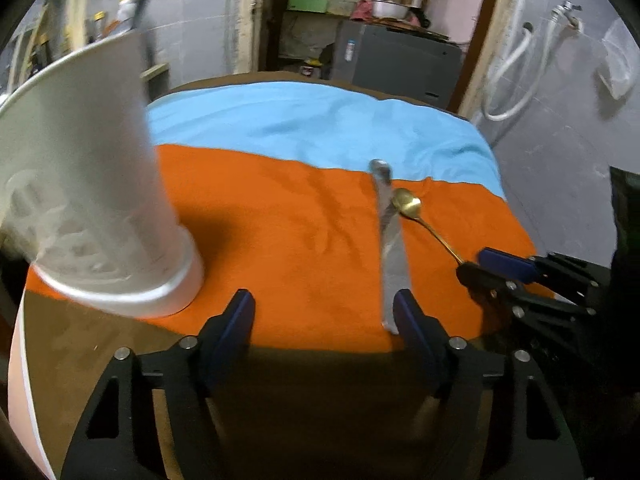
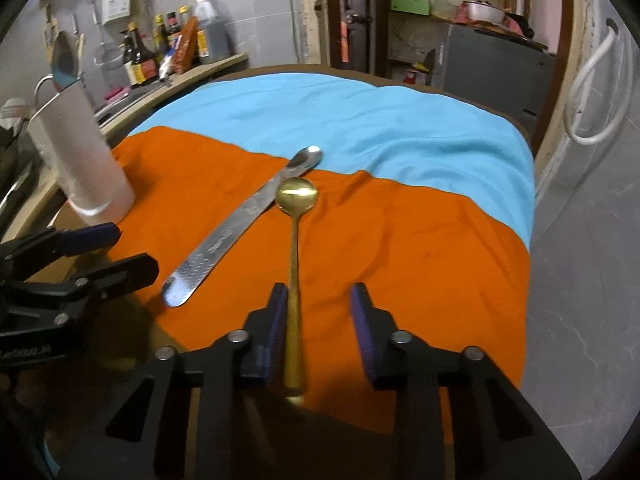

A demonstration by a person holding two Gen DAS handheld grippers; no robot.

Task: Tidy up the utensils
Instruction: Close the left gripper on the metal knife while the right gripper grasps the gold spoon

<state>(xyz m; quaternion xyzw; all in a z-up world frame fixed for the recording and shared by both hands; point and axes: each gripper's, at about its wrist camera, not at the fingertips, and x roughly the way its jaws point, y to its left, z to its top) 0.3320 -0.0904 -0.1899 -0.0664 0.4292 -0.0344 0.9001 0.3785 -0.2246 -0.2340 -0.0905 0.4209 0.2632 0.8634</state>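
Observation:
A long flat silver spoon (image 1: 390,248) (image 2: 240,220) and a gold spoon (image 1: 416,210) (image 2: 295,248) lie side by side on the orange cloth (image 1: 300,240). My left gripper (image 1: 322,312) (image 2: 128,250) is open. The silver handle's end lies just inside its right finger (image 1: 406,312), with a wide gap to the other finger. My right gripper (image 2: 320,308) (image 1: 480,266) straddles the gold handle. That handle rests against its left pad (image 2: 278,312), and the right pad stands clear of it. A tall white utensil holder (image 1: 100,200) (image 2: 88,160) stands at the left with a spoon in it.
A blue cloth (image 2: 380,128) covers the table's far half. The brown table rim (image 1: 120,344) shows near the holder. A counter with several bottles (image 2: 160,52) runs at the back left. The table's right edge drops to a grey floor (image 2: 580,280).

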